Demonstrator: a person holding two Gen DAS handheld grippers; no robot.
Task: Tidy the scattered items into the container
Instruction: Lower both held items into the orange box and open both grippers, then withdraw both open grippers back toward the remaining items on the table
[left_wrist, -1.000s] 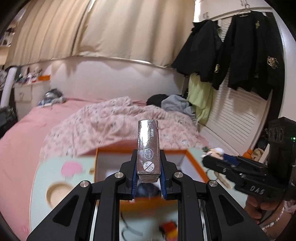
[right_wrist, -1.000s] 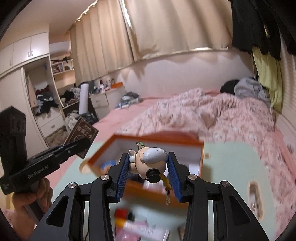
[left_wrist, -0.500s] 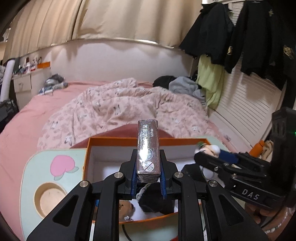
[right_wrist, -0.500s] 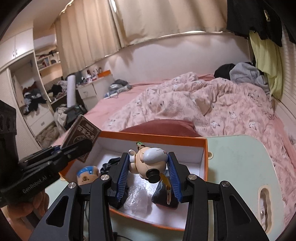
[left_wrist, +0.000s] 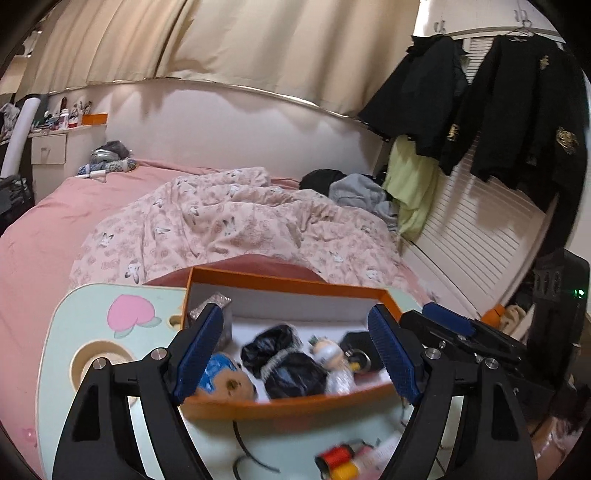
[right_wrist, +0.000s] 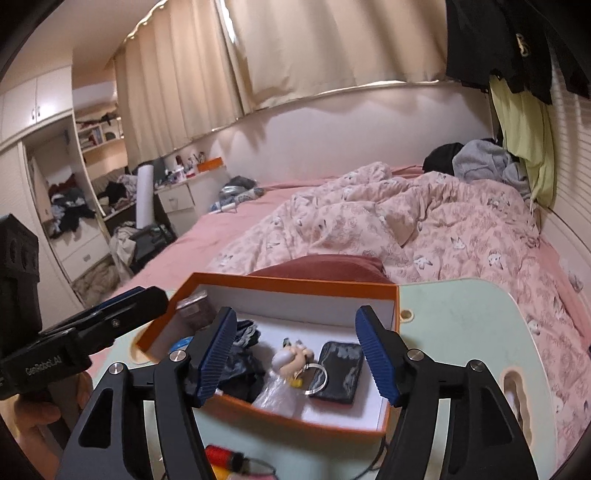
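Note:
An orange box (left_wrist: 295, 286) (right_wrist: 295, 283) with a white inside stands on the pale green lap table (left_wrist: 92, 314) (right_wrist: 461, 325). My left gripper (left_wrist: 295, 354) is open and empty above the box. The silver-brown packet (left_wrist: 210, 304) (right_wrist: 195, 312) leans in the box's left corner. My right gripper (right_wrist: 299, 354) is open and empty over the box. The small figure keychain (right_wrist: 291, 356) (left_wrist: 325, 350) lies in the box next to a dark pouch (right_wrist: 340, 369), black bags (left_wrist: 291, 373) and a blue-capped toy (left_wrist: 221, 376).
Red and yellow spools (left_wrist: 338, 461) (right_wrist: 221, 456), a tube and a black cable (left_wrist: 251, 454) lie on the table in front of the box. The table sits on a pink bed with a rumpled quilt (right_wrist: 406, 229). Clothes hang at the right wall (left_wrist: 517, 110).
Both grippers have opened. The packet has dropped from my left gripper into the box's left corner. The figure keychain has dropped from my right gripper into the box.

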